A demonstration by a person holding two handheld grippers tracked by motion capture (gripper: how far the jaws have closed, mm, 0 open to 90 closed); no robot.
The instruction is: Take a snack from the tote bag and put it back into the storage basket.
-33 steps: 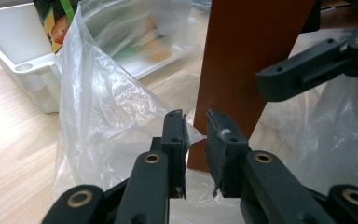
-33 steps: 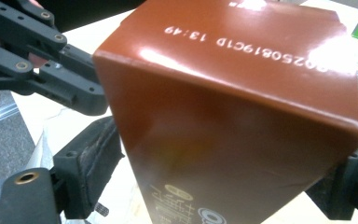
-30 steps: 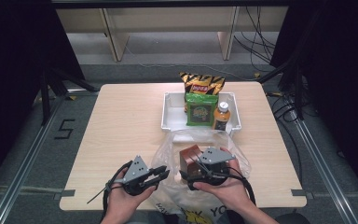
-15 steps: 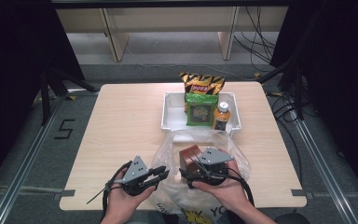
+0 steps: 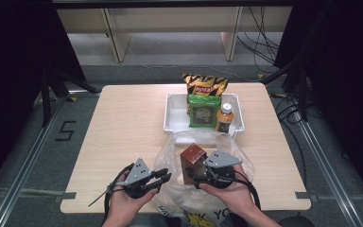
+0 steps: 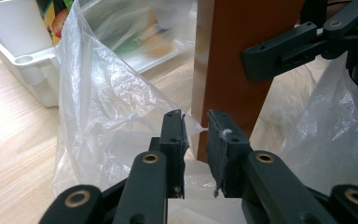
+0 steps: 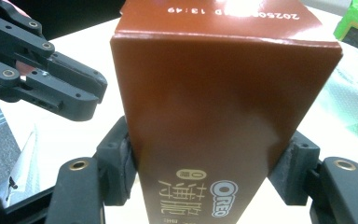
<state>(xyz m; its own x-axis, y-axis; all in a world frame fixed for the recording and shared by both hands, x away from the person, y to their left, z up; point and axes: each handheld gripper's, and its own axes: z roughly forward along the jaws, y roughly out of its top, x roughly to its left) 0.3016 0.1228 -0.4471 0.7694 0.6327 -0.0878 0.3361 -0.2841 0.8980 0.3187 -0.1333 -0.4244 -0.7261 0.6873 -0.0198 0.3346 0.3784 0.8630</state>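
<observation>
1. My left gripper (image 5: 163,177) is nearly closed, pinching the clear crinkled plastic bag's (image 6: 107,107) edge.
2. My right gripper's (image 7: 205,172) jaws, just closing, clamp the upright brown cardboard Oreo box (image 7: 219,102) inside the bag.
3. Beyond, a white plastic tray (image 5: 172,116) holds snacks.

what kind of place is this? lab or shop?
Probably a lab recording bay: a lone wooden table hemmed in by black curtains, metal floor rails, loose cables and a taped floor number.

The brown box (image 7: 223,116) is smooth, shiny card. The bag (image 6: 112,107) is thin, crinkly clear plastic. The table (image 5: 127,123) looks like pale wood.
</observation>
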